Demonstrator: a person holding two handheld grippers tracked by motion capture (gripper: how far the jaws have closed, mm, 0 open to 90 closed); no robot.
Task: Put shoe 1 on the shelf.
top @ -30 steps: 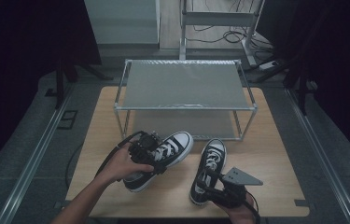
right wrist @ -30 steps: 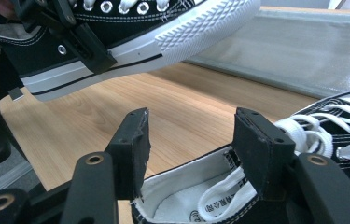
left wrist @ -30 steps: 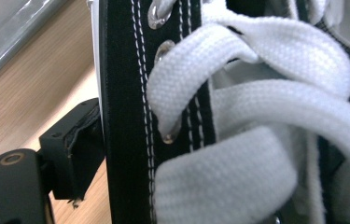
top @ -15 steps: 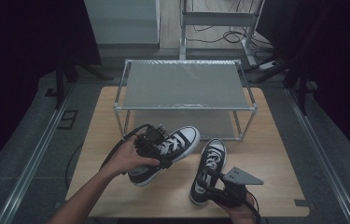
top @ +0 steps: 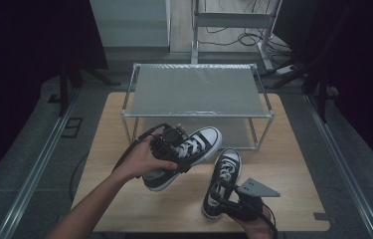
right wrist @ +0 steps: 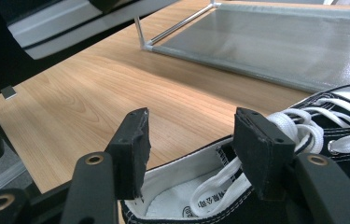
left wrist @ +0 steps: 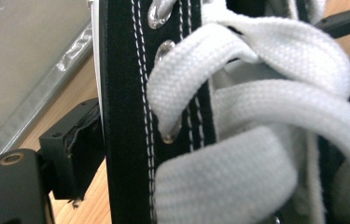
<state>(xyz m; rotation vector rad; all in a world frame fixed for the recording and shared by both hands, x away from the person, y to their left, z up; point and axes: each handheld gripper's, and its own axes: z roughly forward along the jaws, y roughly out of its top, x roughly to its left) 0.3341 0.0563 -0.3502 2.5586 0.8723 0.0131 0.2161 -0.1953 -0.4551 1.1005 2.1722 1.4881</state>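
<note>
Left tool [top: 173,144], high view: clamped on the laced upper of a black-and-white sneaker [top: 194,149], held by the person's left hand [top: 144,158]. This left sneaker is lifted off the wooden worktop [top: 293,164], toe tilted toward the two-tier wire rack [top: 196,92] at the far side. No brand mark can be read on it from here.

Right tool [top: 233,203], same view: low at the near edge, at the heel opening of the second sneaker [top: 222,181], which lies flat on the worktop with its toe pointing toward the rack. Grey three-cornered plate on top. Both rack shelves carry nothing visible.

Left gripper view: white laces [left wrist: 266,116] and black canvas with white stitching and metal eyelets press close against the lens. One black jaw sits on the outer side of the canvas flap at lower left; the other is hidden behind the shoe. Rack edge and worktop at left. No lettering.

Right gripper view: jaws stand apart, not pressing. The left jaw is over the rim of the heel opening, the right jaw over the tongue and lace ends. Inside the shoe, on the white lining [right wrist: 177,196], a small printed label in dark characters, too small to read. The lifted sneaker's white sole [right wrist: 70,28] crosses the top left corner. Rack's lower shelf [right wrist: 303,37] beyond.
</note>
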